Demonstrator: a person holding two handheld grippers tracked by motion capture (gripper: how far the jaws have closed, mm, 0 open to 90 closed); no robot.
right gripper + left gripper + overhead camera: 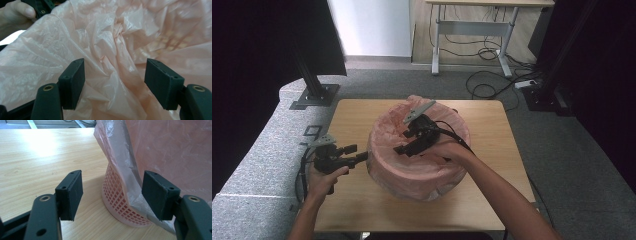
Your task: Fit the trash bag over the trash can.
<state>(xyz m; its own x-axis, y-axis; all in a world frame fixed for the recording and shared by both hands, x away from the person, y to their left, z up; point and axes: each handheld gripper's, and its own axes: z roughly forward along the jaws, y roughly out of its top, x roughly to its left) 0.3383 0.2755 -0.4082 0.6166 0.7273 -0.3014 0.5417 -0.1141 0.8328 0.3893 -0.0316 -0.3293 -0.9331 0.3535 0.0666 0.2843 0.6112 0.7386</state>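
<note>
A round pink mesh basket stands in the middle of the wooden table. A thin pink plastic bag lines it and drapes down over its outside. My left gripper lies level at the basket's left side, open. In the left gripper view the bag's hanging edge and the basket's base sit between its pads with no pad pressing. My right gripper reaches down into the basket's mouth, open. Crumpled folds of the bag lie between its jaws, untouched by the pads.
A grey padded ledge runs along the table's left side. Black stand feet sit behind the table on grey carpet. Farther back stands a desk with loose cables and a power strip.
</note>
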